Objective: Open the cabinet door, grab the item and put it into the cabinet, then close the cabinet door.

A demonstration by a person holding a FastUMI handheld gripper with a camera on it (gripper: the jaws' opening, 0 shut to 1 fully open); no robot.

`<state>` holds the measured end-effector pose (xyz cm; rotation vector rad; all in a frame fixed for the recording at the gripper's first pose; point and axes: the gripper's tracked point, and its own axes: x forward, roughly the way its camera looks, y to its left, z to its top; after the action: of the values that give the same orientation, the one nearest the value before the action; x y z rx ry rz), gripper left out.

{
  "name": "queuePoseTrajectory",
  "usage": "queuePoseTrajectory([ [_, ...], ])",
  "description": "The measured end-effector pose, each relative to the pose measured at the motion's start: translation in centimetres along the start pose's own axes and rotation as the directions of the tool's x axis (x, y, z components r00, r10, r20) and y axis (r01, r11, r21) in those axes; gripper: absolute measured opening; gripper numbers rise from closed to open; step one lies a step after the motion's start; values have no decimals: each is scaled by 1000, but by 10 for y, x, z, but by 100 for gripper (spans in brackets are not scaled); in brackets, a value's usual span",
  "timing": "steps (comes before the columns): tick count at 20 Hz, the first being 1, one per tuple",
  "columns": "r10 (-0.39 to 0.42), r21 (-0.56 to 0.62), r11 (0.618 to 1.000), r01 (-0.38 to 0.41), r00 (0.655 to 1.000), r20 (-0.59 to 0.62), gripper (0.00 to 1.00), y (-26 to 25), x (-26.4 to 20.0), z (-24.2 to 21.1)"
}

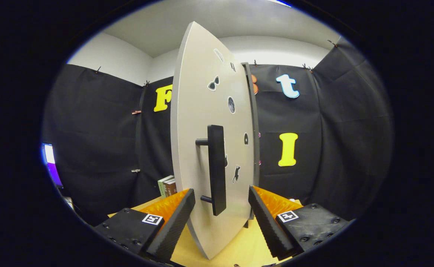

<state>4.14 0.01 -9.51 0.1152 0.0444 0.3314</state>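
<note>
A grey cabinet door [202,122] with small stickers stands swung partly open, nearly edge-on, just ahead of my fingers. Its black bar handle [217,168] runs upright on two short posts, with its lower end level with my fingertips. My gripper [221,202] is open, one finger on each side of the handle's lower end and the door's bottom edge, neither pressing on it. The cabinet body [255,122] shows as a dark edge behind the door on the right. The cabinet's inside is hidden by the door.
The cabinet stands on a yellow wooden tabletop [239,244]. A couple of books [167,186] stand behind the door to the left. A lit screen [50,161] glows at the far left. Black cloth walls close in the booth behind.
</note>
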Motion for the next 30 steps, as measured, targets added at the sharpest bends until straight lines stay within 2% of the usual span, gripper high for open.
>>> queuePoseTrajectory([
  [3,15,15,1000,-15,1000,-3,96,33,33,-9],
  [7,100,93,991,-100,995,-1,98,91,73,-19],
  [9,116,56,992,-116,993,-4,98,109,85,-22],
  [12,52,-66,996,-53,998,-23,98,108,100,-23],
  [15,-9,-135,991,5,999,-31,98,116,116,-12],
  [19,-81,-114,991,76,996,-41,98,122,117,-10],
  [23,-176,-128,977,169,983,-49,98,101,108,-11],
  [30,-249,-131,961,245,968,-14,98,73,77,5],
])
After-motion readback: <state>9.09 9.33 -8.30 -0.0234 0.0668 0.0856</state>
